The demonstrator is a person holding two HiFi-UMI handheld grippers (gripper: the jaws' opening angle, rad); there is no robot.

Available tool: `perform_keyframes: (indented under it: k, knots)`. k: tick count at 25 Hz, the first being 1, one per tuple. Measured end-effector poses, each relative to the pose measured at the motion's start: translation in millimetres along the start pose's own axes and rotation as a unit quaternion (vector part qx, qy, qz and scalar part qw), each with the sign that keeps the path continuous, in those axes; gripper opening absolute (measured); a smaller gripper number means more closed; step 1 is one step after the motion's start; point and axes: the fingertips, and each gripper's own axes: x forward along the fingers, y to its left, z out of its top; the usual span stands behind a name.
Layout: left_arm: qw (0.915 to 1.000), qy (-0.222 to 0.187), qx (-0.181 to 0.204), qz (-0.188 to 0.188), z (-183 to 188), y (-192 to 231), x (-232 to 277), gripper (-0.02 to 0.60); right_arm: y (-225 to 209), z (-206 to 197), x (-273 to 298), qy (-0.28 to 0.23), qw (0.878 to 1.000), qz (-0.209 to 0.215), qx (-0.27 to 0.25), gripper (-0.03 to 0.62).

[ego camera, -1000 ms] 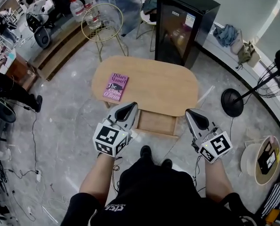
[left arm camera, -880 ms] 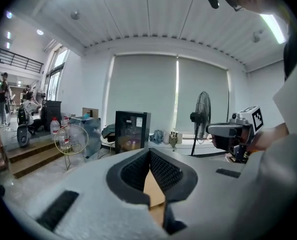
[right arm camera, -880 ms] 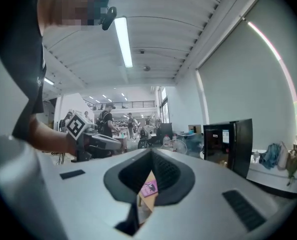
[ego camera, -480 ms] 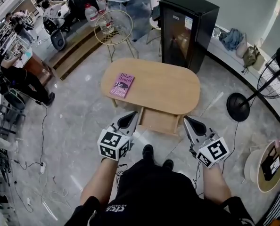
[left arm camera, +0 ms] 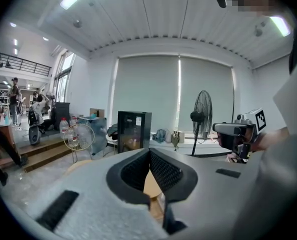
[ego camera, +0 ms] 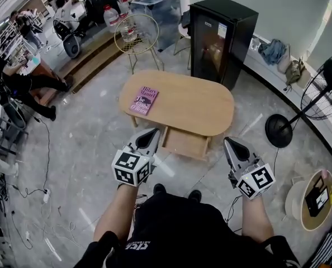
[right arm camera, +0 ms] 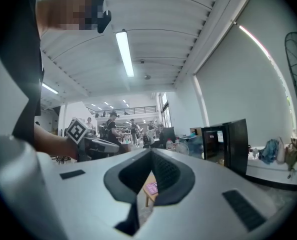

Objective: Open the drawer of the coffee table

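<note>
Coffee table [ego camera: 195,104]: wooden oval, drawer [ego camera: 184,143] out, pink book [ego camera: 144,100] on top.
Floor [ego camera: 96,141]: grey marble.
Fridge [ego camera: 219,33]: black, behind table.
Left gripper [ego camera: 152,132]: closed, empty.
Right gripper [ego camera: 229,143]: closed, empty.

An oval light-wood coffee table [ego camera: 199,105] stands in the middle of the grey stone floor [ego camera: 88,149]. A pink paperback book [ego camera: 144,100] lies flat on the left part of its top. On the near side, under the top, the wooden drawer [ego camera: 184,143] stands pulled out toward the person. In the head view the left gripper [ego camera: 149,134] is just left of the drawer and the right gripper [ego camera: 229,144] is to its right. Behind the table, toward the right, stands a black glass-door fridge [ego camera: 219,35]. Behind it to the left is a round gold wire chair [ego camera: 133,33]. A black pedestal fan [ego camera: 321,94] stands well apart on the right.
</note>
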Motion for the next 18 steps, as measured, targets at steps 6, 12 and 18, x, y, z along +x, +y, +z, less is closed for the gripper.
perform_keyframes:
  k: [6, 12, 18]
  knots:
    - [0.9991, -0.034, 0.020, -0.017, 50.8, 40.0, 0.2, 0.009, 10.4, 25.0, 37.3, -0.021, 1.000, -0.002, -0.022, 0.003]
    - [0.9992, -0.026, 0.022, -0.023, 50.9, 73.6, -29.3, 0.009, 34.8, 42.5, 81.3, -0.040, 0.999, -0.006, -0.011, 0.003]
    - [0.9980, -0.060, -0.006, 0.021, 45.0, 93.1, -50.6, 0.009, 76.4, 37.7, 112.3, -0.007, 0.999, 0.027, -0.031, 0.003]
